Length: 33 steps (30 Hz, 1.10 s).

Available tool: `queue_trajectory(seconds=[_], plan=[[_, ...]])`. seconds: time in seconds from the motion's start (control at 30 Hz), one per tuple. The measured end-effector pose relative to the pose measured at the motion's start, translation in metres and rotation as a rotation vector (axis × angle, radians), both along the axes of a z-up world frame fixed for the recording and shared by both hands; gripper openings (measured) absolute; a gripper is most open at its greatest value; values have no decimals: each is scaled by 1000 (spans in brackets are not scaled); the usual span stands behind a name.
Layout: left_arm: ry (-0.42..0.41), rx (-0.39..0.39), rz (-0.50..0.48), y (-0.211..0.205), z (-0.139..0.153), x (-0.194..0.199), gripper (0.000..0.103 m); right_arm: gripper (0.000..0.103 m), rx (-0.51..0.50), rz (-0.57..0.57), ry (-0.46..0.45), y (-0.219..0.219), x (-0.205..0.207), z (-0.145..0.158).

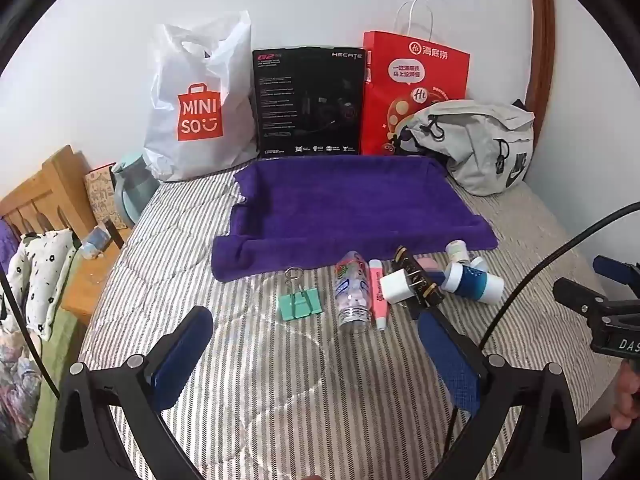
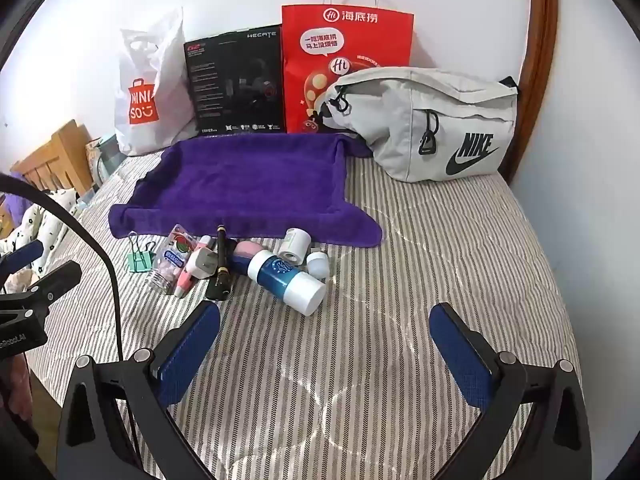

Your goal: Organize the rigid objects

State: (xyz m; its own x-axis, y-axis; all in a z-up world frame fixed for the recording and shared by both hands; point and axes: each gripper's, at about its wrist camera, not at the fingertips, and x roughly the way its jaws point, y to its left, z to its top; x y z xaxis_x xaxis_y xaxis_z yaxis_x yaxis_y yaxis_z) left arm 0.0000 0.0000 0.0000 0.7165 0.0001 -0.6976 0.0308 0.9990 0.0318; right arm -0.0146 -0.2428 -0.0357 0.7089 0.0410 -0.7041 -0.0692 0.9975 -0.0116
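Striped bed cover (image 2: 400, 280) is our work surface, white wall behind. Along its far edge, left to right: white Miniso bag (image 1: 196, 108), black Hecate box (image 1: 308, 100), red paper bag (image 1: 412, 80), grey Nike pouch (image 2: 432, 120) in the far right corner. Purple towel (image 1: 340, 212) lies flat just in front of the box and red bag.

Task items sit in a loose cluster at the towel's near edge, none on it. Left to right: green binder clip (image 1: 300, 306) on its own; clear patterned bottle (image 1: 352, 292) with pink highlighter (image 1: 378, 294) lying just beside it; white plug (image 1: 394, 288) resting against a black-and-gold pen-like object (image 1: 418, 280); blue-and-white cylinder (image 2: 286, 282) on its side; small white bottle (image 2: 294, 244) behind it, near the towel edge; small white cap (image 2: 318, 264) rightmost.

We see the left gripper (image 1: 316, 356) with fingers spread wide, holding nothing, above the cover near the clip. Right gripper (image 2: 324, 348) likewise spread wide, empty, near the cylinder.
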Motion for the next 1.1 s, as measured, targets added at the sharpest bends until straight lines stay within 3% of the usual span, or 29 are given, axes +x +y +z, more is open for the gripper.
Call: queue_trajectory(seconds=[1.1], plan=[[3,-22,6,-1,4,-4,103,103,0,0,-22,2,-11,10]])
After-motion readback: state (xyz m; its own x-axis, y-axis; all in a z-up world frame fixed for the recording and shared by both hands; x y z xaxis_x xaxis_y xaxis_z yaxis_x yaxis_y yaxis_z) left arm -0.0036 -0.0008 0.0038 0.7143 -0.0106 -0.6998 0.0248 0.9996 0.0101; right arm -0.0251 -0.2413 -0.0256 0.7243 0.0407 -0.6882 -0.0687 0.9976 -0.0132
